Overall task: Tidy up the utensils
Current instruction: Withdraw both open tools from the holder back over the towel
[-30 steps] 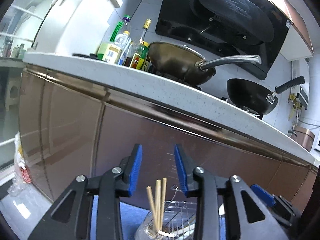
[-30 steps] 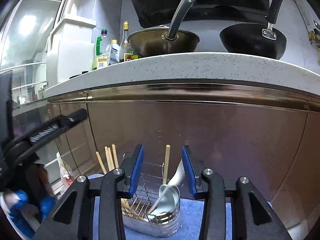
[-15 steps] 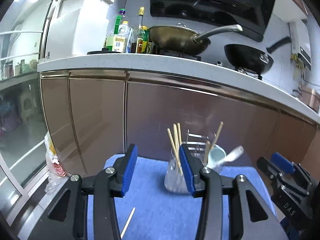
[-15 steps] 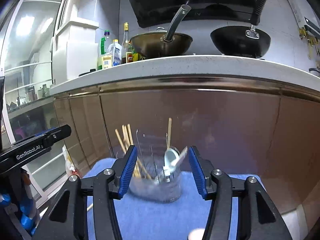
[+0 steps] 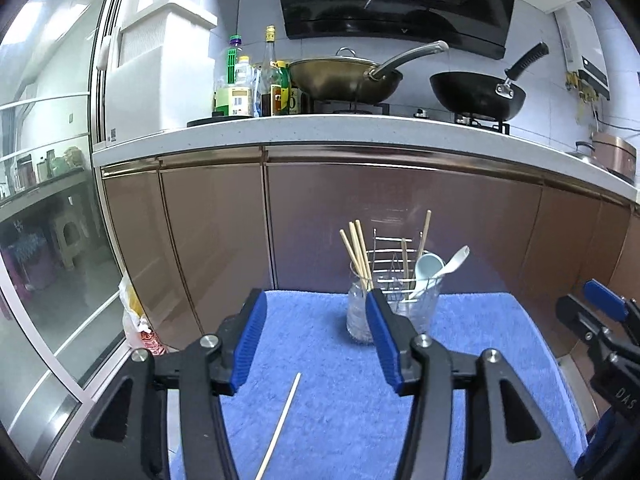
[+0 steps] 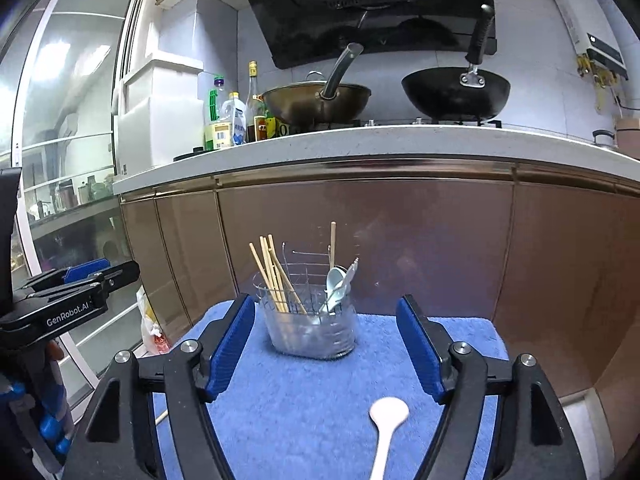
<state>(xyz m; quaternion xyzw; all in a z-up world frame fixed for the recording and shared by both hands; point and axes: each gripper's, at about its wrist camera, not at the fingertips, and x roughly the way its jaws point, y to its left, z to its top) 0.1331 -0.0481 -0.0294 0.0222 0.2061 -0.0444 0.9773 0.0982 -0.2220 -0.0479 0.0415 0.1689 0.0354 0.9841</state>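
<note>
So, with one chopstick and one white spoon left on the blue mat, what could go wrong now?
The loose chopstick is thin and lies flat on the soft blue mat, so the open left claw may slip off it. Dropping the white spoon in could tip the crowded utensil holder, where chopsticks already lean.

right tool (image 6: 326, 352) open after widening, nothing gripped; white spoon (image 6: 386, 424) flat on blue mat (image 6: 312, 408); utensil holder (image 6: 312, 328) beyond, chopsticks (image 6: 272, 272) upright inside.
</note>
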